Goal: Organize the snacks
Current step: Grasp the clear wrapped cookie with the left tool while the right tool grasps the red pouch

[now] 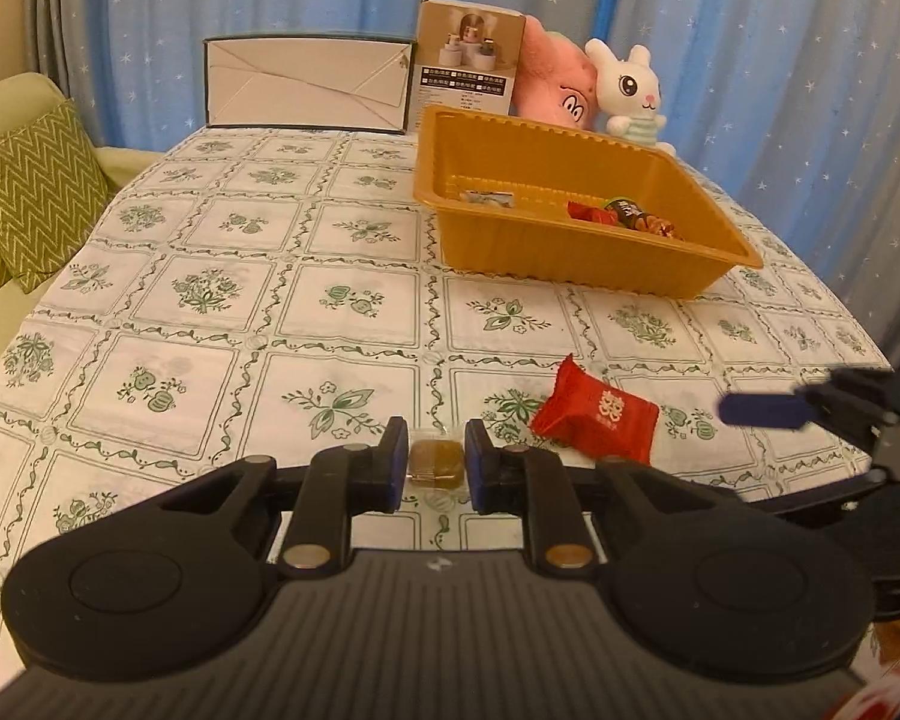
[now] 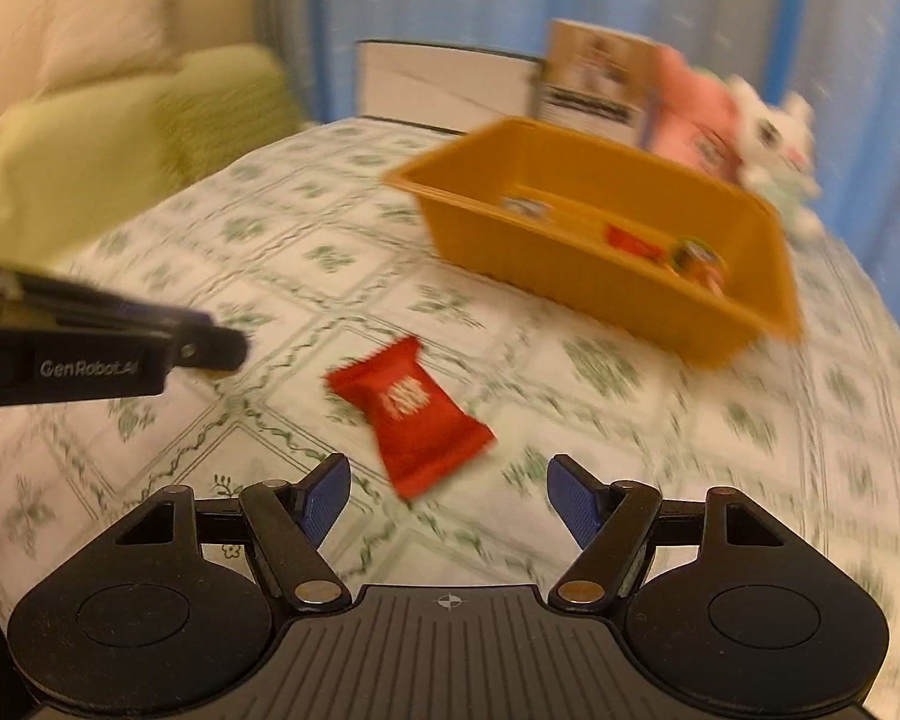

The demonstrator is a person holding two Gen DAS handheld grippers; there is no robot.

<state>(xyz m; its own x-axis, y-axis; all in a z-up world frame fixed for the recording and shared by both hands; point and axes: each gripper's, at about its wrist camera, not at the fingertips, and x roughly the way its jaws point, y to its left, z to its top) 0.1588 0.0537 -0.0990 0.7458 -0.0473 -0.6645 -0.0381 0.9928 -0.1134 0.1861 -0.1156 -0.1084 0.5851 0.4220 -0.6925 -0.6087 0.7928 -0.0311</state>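
Left gripper clamped on a small brown snack; red packet lay beside it on the tablecloth; orange tray beyond held wrapped snacks.

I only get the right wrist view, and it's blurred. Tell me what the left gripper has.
Observer: The left gripper is shut on a small brown sweet in clear wrap.
Operator: Now list what's in the tray.
Observer: In the tray, a pale packet lies alone on the left, with red and dark wrappers bunched on the right.
Operator: Place the red packet against that sweet.
Observer: The red packet lies flat on the cloth, just right of the sweet and apart from it.
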